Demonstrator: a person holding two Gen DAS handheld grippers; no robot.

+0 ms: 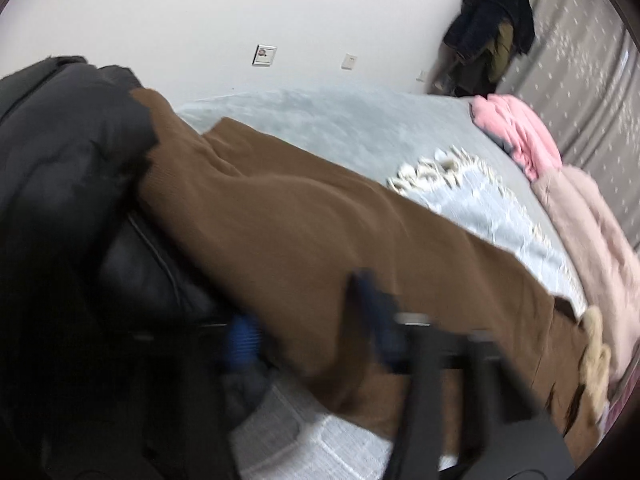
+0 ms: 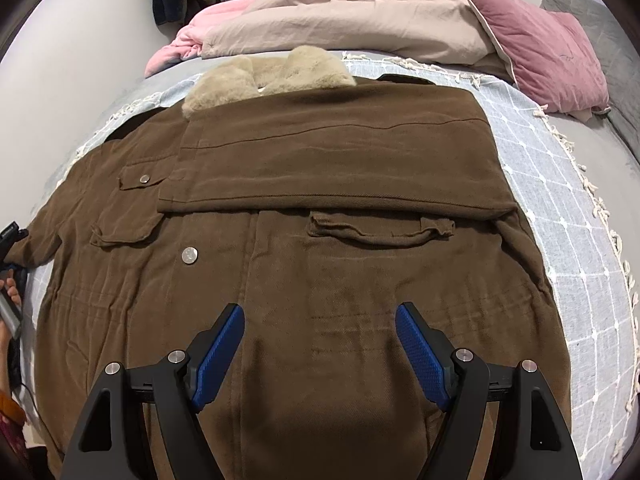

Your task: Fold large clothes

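A large brown coat [image 2: 320, 264] with a beige fur collar [image 2: 272, 76] lies front up on the bed, its right sleeve folded across the chest. My right gripper [image 2: 320, 344] hovers over the lower front, open, with nothing between its blue pads [image 2: 218, 356]. The left wrist view is blurred. There the coat's left sleeve [image 1: 280, 220] runs into my left gripper [image 1: 312, 332] and lies between its blue pads [image 1: 244, 344]. The blur hides whether they press on it. In the right wrist view a hand [image 2: 12, 292] shows by the sleeve's cuff at the left edge.
A pale blue checked throw [image 2: 560, 208] with a fringe lies under the coat. A beige duvet [image 2: 340, 20], a pink blanket [image 1: 520, 136] and a mauve pillow [image 2: 540, 48] lie at the head of the bed. A black padded jacket [image 1: 60, 140] fills the left. Dark clothes [image 1: 492, 28] hang in the corner.
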